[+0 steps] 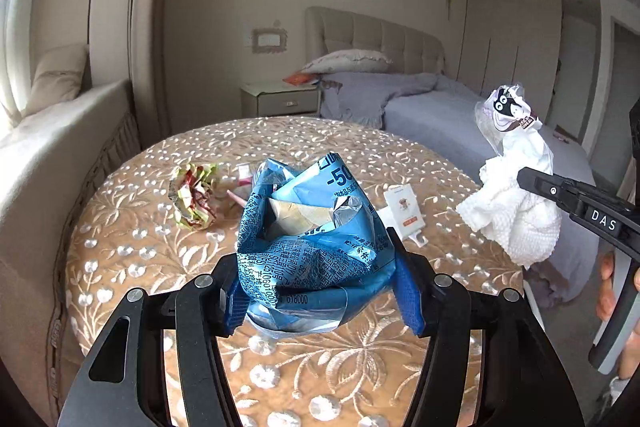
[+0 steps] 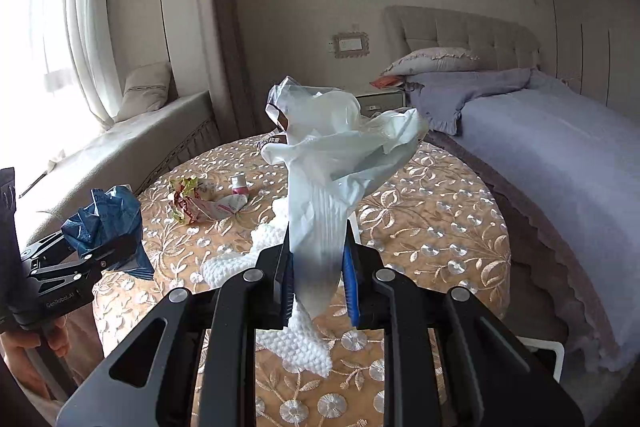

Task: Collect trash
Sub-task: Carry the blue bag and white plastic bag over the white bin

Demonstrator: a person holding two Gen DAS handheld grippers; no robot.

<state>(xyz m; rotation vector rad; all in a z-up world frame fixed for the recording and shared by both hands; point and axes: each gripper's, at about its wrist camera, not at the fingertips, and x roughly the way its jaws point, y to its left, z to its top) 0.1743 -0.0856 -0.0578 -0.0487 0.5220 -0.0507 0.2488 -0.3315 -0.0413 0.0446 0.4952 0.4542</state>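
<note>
My left gripper (image 1: 318, 291) is shut on a crumpled blue snack bag (image 1: 308, 227), held above the round table (image 1: 120, 267); in the right wrist view the same blue bag (image 2: 106, 223) hangs at the left. My right gripper (image 2: 318, 279) is shut on a white plastic wrapper (image 2: 332, 163) with a white paper towel (image 2: 296, 343) bunched under it. In the left wrist view that white bundle (image 1: 516, 203) hangs at the right. On the table lie a crumpled red-and-green wrapper (image 1: 196, 199), a small pink item (image 1: 244, 181) and a white card (image 1: 404, 213).
The table carries a tan cloth with embroidered flowers. A bed (image 2: 540, 131) with a lilac cover stands to the right, a nightstand (image 1: 280, 99) behind, and a window bench (image 2: 120, 143) with a cushion at the left. A person's hand (image 2: 24, 351) holds the left tool.
</note>
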